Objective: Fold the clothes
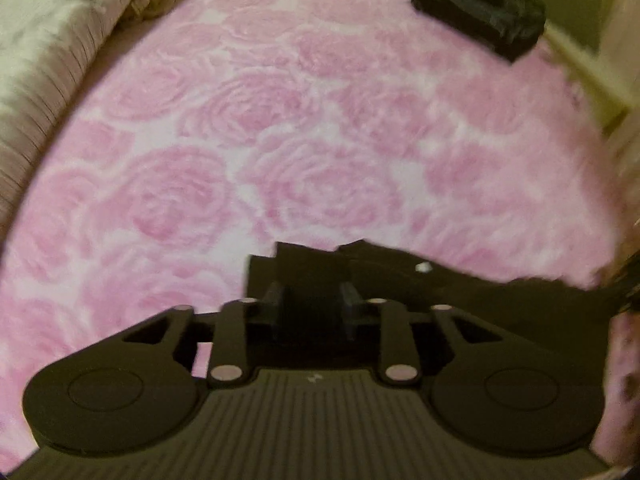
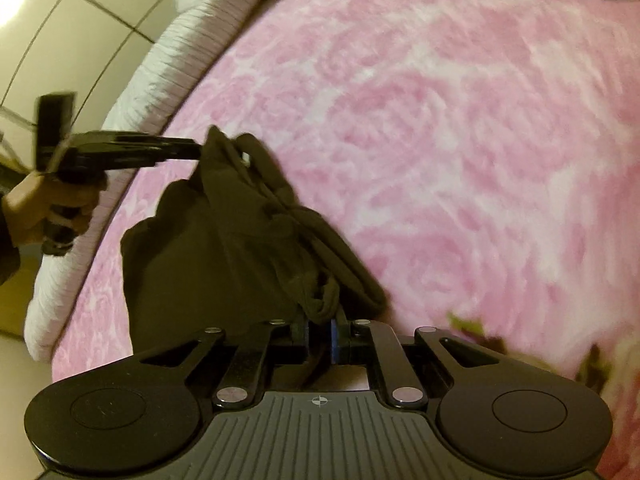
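Left gripper (image 2: 198, 148) reaches in from the left of the right wrist view, held by the person's hand (image 2: 52, 208), and its tip meets the top corner of a dark garment (image 2: 208, 248); whether its jaws truly pinch the cloth cannot be told there, since the tip is hidden in the fabric; in the left wrist view the same gripper (image 1: 312, 304) shows its fingers standing a little apart with dark cloth (image 1: 400, 292) lying between and beyond them, yet blur hides whether the pads press on it; the garment hangs in a bunched band from that corner down to the right gripper (image 2: 320, 336), whose blue-padded fingers are pressed together on a twisted edge of the cloth; held by two corners like this, the garment appears stretched out above the pink rose-patterned blanket (image 2: 460, 140) so that it can be spread or laid down for folding; only the right wrist view shows the hand, the pale edge of the bed (image 2: 160, 80) and the tiled floor (image 2: 80, 12) at far left; only the left wrist view shows a striped pillow (image 1: 52, 72) at the left and, at upper right, a dark folded pile (image 1: 480, 12) resting near the blanket's far edge, probably clothes already done.
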The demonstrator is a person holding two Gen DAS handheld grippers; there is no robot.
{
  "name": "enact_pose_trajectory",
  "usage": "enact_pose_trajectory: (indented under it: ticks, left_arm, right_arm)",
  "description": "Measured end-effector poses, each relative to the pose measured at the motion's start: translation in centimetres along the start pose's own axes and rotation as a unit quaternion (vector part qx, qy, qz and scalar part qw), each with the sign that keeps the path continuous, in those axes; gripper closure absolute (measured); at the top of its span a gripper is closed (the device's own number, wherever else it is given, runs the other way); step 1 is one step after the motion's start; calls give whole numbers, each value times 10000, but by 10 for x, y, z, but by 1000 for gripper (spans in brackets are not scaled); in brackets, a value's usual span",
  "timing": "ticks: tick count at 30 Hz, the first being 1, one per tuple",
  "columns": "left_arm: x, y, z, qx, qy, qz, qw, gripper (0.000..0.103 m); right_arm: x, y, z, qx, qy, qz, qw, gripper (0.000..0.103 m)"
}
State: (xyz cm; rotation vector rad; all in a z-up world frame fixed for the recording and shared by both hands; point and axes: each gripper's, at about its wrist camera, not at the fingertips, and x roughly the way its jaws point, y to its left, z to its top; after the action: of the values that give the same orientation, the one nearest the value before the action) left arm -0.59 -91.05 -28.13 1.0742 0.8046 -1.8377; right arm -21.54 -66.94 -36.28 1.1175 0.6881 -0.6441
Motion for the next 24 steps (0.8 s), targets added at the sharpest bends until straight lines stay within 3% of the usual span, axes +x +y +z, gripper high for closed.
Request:
enact_pose_trajectory:
  ticks: [4, 6, 7, 10, 13, 20, 24]
  left_arm:
    - [20, -9, 2, 259, 258, -295, 9989, 80]
    - [31, -14, 2, 290, 369, -480, 9977, 99]
    - [33, -15, 1, 289, 375, -498, 9976, 99]
    - [21, -10, 1, 215, 163, -196, 9994, 99]
    - [12, -5, 0, 151, 0, 70, 9999, 99]
    - [42, -12, 2, 340, 235, 277, 9988, 98]
    - [23, -1, 3, 95, 42, 574, 9983, 91]
  right_arm:
    - [0, -5, 1, 67, 0, 73, 10000, 90]
    - [1, -3, 1, 54, -10, 100, 9999, 89]
    - [2, -2, 1, 58, 0, 90, 9999, 89]
    - [1, 3, 5, 48, 7, -15, 10000, 95]
    - [-12, 15, 12, -233, -269, 70, 9993, 95]
    - [7, -9, 7, 117, -153, -87, 9998, 95]
    - [0, -8, 7, 57, -150, -142, 9998, 95]
